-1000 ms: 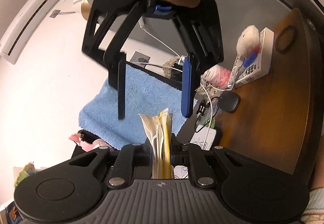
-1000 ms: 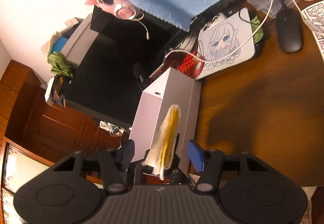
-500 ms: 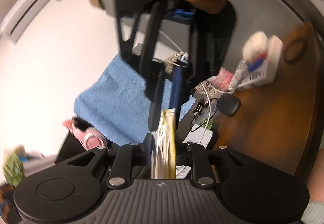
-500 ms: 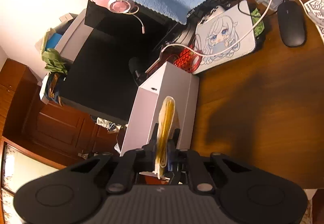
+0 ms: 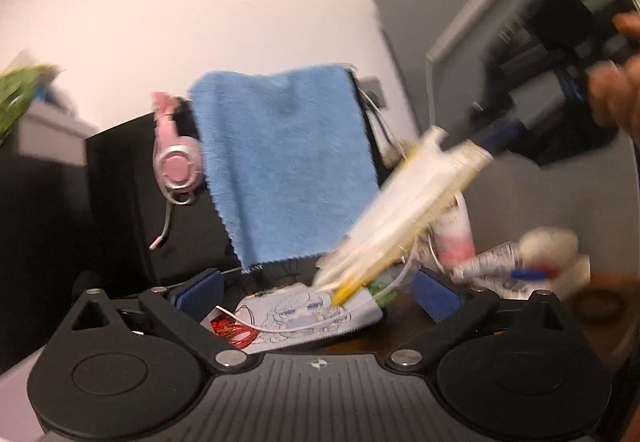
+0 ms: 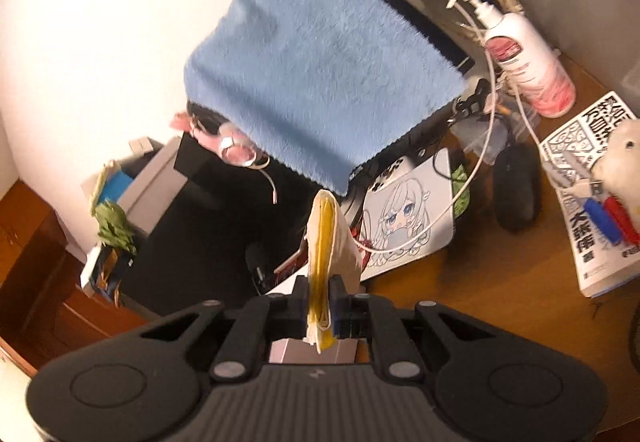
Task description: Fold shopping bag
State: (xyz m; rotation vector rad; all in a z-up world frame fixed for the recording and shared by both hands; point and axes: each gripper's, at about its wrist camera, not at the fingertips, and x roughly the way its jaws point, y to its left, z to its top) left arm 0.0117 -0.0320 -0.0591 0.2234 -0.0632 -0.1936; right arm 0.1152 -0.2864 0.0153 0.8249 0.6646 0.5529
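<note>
1. Your left wrist view is smeared by motion: the folded shopping bag (image 5: 404, 214) reads as a pale cream-and-yellow streak, and your right hand (image 5: 616, 98) is cut off at the frame edge. The desk (image 6: 500, 290) behind is cluttered; the book (image 6: 592, 202) and mouse (image 6: 514, 190) are only partly clear.
2. A second ago your left gripper (image 5: 320, 292) pinched the folded bag. Its jaws have just been opening and now stand spread wide, with nothing pressed between them; the bag's lower tip hangs above that gap.
3. Your right gripper (image 6: 322, 302), spread around the bag a second ago, is now pressed together on it, pinching the folded stack edge-on.
4. Your right gripper reaches in from the upper right of the left view, carrying the bag slantwise in front of the blue towel (image 5: 280, 162).
</note>
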